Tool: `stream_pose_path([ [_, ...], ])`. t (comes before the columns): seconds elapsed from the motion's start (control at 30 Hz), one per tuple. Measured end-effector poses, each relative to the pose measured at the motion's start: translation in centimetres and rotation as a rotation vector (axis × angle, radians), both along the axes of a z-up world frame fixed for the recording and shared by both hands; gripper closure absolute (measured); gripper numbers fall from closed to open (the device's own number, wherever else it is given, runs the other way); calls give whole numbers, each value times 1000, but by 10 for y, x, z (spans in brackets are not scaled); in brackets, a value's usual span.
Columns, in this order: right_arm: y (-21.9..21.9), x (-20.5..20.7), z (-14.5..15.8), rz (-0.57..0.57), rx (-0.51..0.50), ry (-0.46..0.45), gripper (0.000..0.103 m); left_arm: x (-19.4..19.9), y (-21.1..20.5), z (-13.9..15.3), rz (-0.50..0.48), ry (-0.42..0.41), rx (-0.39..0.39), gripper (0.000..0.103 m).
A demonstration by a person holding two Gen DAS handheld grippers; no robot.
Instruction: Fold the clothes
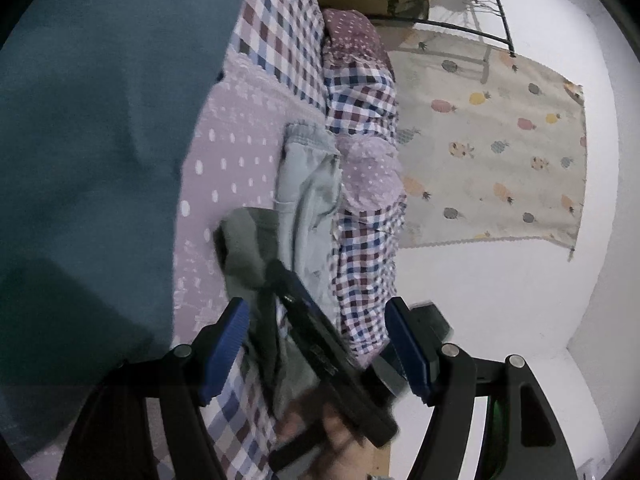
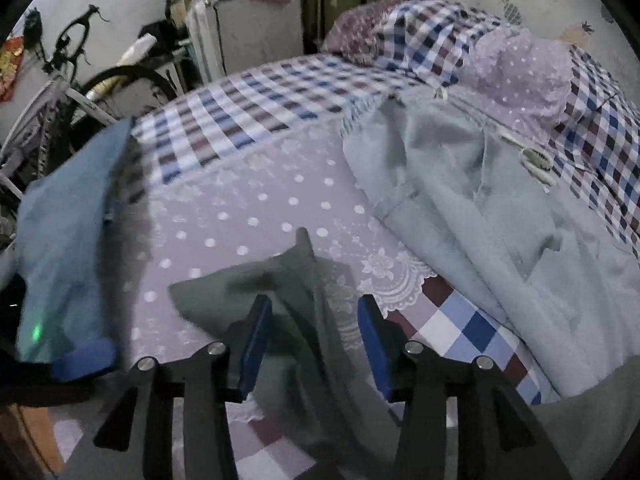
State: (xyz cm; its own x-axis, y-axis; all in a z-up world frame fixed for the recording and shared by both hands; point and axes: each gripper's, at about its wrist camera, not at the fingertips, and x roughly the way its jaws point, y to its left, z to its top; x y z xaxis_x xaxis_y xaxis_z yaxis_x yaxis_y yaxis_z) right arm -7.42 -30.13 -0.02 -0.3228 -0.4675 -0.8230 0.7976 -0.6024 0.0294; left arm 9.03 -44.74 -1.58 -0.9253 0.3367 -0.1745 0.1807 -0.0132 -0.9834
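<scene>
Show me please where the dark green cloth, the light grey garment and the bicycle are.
dark green cloth (image 2: pixel 248 280): right wrist view, its flat front part.
light grey garment (image 2: pixel 460 200): right wrist view, its crumpled middle.
bicycle (image 2: pixel 120 84): right wrist view, its tyre.

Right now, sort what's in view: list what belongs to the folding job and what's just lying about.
For the job:
- dark grey-green garment, between the open right gripper fingers
- pale grey garment
- blue garment
- left gripper, open

Just lying about:
- bicycle
- checked and dotted bedding
- pineapple-print cloth
</scene>
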Motion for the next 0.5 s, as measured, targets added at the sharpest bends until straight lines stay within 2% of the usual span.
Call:
stream_pose_path([
  [0.07,-5,-6,-7,-2,24,-13,58,1,0,0,-4,18,10,29],
  [0.13,-10,-7,-11,19,43,-17,83,1,-1,1,-9,30,19,29],
  [0.17,-11,-4,-8,27,51,2,102,1,-1,1,-11,36,23,29],
  [0.4,2,69,41,167,-42,175,102,3,-1,2,-29,78,53,29],
  [0.5,7,103,42,221,-47,192,102,1,1,8,-51,66,4,29],
])
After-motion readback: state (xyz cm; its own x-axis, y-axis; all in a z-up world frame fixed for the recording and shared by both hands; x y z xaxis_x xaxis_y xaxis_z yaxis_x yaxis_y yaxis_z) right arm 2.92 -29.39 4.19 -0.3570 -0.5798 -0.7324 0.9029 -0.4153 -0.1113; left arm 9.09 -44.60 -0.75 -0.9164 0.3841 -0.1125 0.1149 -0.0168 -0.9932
